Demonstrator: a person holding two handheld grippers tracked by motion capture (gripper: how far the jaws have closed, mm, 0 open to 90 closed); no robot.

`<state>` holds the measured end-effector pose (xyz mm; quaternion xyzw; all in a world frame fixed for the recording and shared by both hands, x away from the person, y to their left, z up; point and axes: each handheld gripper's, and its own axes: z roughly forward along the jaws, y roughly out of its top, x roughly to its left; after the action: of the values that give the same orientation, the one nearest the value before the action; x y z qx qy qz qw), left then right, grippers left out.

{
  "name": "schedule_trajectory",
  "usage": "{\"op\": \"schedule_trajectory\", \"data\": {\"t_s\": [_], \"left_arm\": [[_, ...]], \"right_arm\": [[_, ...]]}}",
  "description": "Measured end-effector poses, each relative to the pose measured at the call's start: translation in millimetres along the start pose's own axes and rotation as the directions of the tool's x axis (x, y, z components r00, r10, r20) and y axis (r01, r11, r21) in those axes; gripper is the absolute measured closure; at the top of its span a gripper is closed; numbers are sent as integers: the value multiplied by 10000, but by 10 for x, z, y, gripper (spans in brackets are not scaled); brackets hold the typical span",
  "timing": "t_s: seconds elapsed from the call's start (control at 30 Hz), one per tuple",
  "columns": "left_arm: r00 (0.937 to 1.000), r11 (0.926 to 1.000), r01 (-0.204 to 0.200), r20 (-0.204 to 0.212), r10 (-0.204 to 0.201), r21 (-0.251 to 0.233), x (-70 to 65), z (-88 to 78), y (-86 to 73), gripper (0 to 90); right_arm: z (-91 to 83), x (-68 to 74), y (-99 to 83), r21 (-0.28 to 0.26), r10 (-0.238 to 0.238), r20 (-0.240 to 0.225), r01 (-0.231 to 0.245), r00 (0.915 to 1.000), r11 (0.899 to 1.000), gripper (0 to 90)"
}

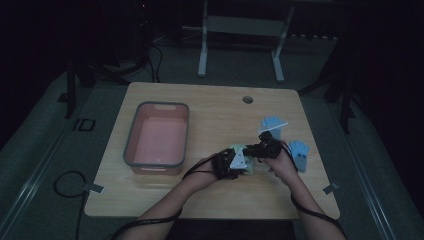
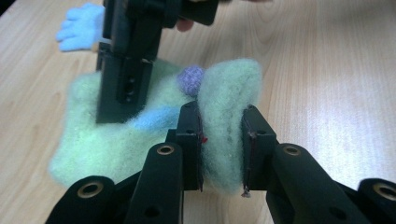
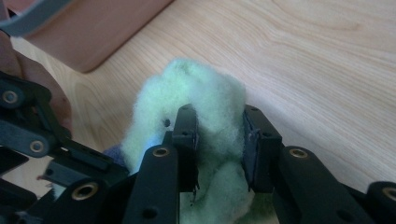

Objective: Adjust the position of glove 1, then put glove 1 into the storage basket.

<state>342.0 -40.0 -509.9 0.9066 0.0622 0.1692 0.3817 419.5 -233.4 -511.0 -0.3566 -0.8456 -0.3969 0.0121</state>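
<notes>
Left gripper [image 2: 222, 149] and right gripper [image 3: 219, 149] each pinch green felt piece [image 2: 140, 135]; pink bin [image 1: 157, 137] on wooden table [image 1: 215, 107].

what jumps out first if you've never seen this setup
Both grippers pinch one fluffy pale green felt piece near the table's front middle: the left gripper clamps a raised fold, the right gripper another. A purple felt ball sits on it. A pink bin with a grey rim stands on the left, and blue felt gloves lie to the right.
</notes>
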Motion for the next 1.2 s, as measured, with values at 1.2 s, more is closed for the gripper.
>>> {"op": "schedule_trajectory", "data": {"t_s": [1.2], "left_arm": [[9941, 9948, -580, -866, 653, 838, 346, -890, 15, 754]], "right_arm": [[100, 578, 805, -646, -1203, -34, 1199, 9927, 9907, 701]]}}
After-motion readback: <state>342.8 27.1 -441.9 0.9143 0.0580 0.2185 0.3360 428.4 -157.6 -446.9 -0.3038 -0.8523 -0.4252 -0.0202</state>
